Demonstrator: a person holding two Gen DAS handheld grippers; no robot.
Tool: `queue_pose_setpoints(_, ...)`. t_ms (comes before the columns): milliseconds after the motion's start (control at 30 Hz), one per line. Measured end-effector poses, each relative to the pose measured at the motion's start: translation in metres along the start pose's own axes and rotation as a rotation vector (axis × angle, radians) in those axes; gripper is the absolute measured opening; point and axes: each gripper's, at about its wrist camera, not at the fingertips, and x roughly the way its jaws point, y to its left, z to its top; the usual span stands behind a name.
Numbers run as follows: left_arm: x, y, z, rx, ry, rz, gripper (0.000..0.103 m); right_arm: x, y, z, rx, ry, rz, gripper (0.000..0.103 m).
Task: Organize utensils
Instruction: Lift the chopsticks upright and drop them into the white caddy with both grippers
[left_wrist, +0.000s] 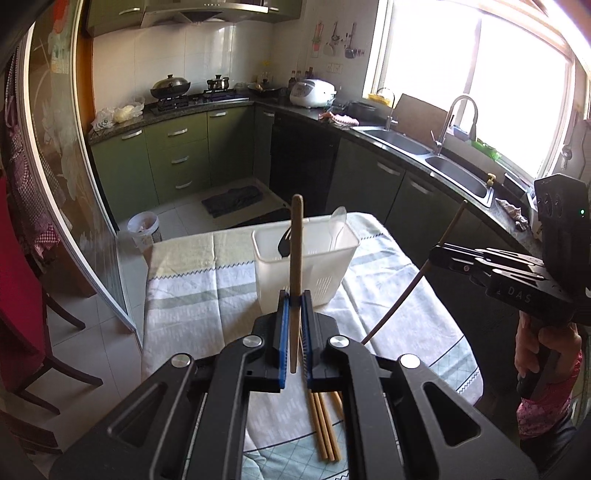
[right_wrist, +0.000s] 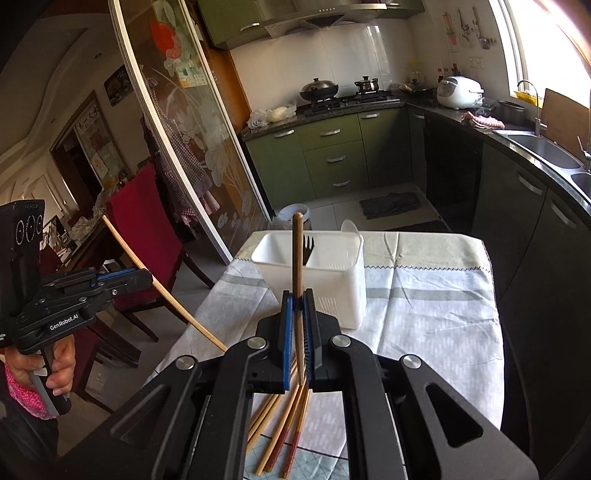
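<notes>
My left gripper (left_wrist: 294, 295) is shut on a wooden chopstick (left_wrist: 296, 258) that stands upright between the blue pads. My right gripper (right_wrist: 297, 295) is shut on a second chopstick (right_wrist: 297, 258), also upright. Each gripper shows in the other's view: the right gripper (left_wrist: 436, 251) with its dark stick at the right, the left gripper (right_wrist: 147, 277) with its pale stick at the left. Beyond both stands a white two-compartment utensil holder (left_wrist: 266, 254) (right_wrist: 332, 273) with a black fork (right_wrist: 307, 249) and a clear spoon (left_wrist: 338, 225) in it. Several loose chopsticks (left_wrist: 325, 428) (right_wrist: 280, 432) lie on the cloth below the grippers.
The table carries a pale checked cloth (left_wrist: 192, 291) (right_wrist: 436, 306). A red-covered chair (right_wrist: 144, 225) stands at the table's left, near a glass sliding door (right_wrist: 192, 122). Dark counters with a sink (left_wrist: 458, 177) run along the right. A small bin (left_wrist: 144, 229) sits on the floor beyond.
</notes>
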Motion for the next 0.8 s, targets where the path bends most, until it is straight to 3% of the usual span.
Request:
queue_pose_setpoints(233,-0.017,-0.007,0.066,-0.006,-0.13,0.006,0.006,-0.021,0.007,0.071,0.016,-0.121,0.003,0.006)
queue_pose_setpoints(333,-0.013,-0.008,0.086,0.003,-0.195,0.032,0.006,-0.023,0.008,0.099,0.014,-0.187,-0.03,0.006)
queue_pose_setpoints(433,0.005,-0.008,0.095,0.017,-0.222,0.057,0.006,-0.006,0.004,0.116,0.017,-0.192,-0.073,0.006)
queue_pose_setpoints(567,0.045,-0.005,0.095,0.017,-0.179,0.076,0.006,0.036,-0.006,0.114,0.018,-0.13,-0.119,0.006)
queue_pose_setpoints(800,0.104,0.002,0.079,0.016,-0.027,0.078,0.007,0.101,-0.021,0.091,0.012,0.028,-0.124,0.006)
